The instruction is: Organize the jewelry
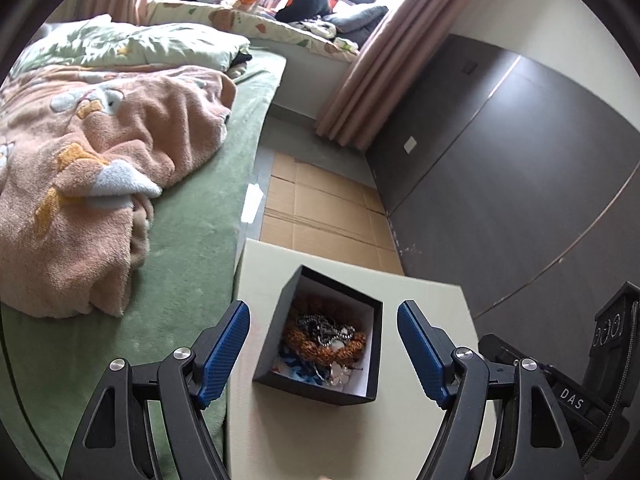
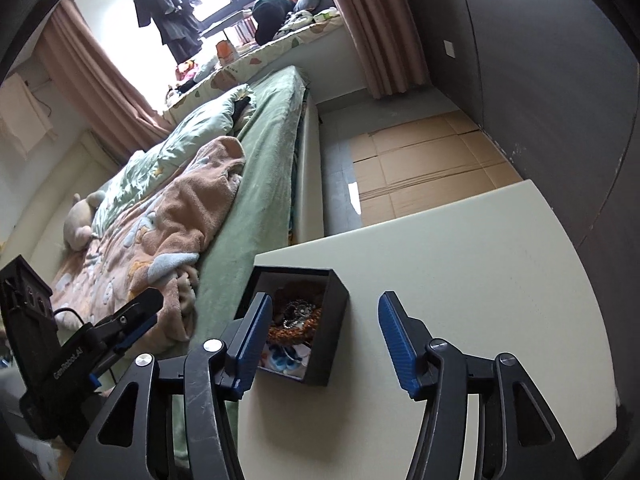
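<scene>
A black open box [image 1: 288, 300] with a white lining sits on a cream table [image 1: 320, 432]. It holds tangled jewelry [image 1: 324, 336]: an orange beaded bracelet, a silver chain, blue and clear pieces. My left gripper [image 1: 324, 310] is open and empty, held above the box, its blue pads either side of it. In the right wrist view the box [image 2: 338, 320] lies left of centre with the jewelry [image 2: 296, 320] inside. My right gripper [image 2: 324, 300] is open and empty, over the box's right wall; its left finger [image 2: 254, 340] hides part of the box.
A bed [image 1: 192, 240] with a green sheet and a peach blanket [image 1: 80, 184] adjoins the table's left side. Flattened cardboard [image 1: 320, 208] covers the floor beyond the table. A dark wall [image 1: 500, 184] stands on the right. The other gripper's body [image 2: 48, 360] shows at lower left.
</scene>
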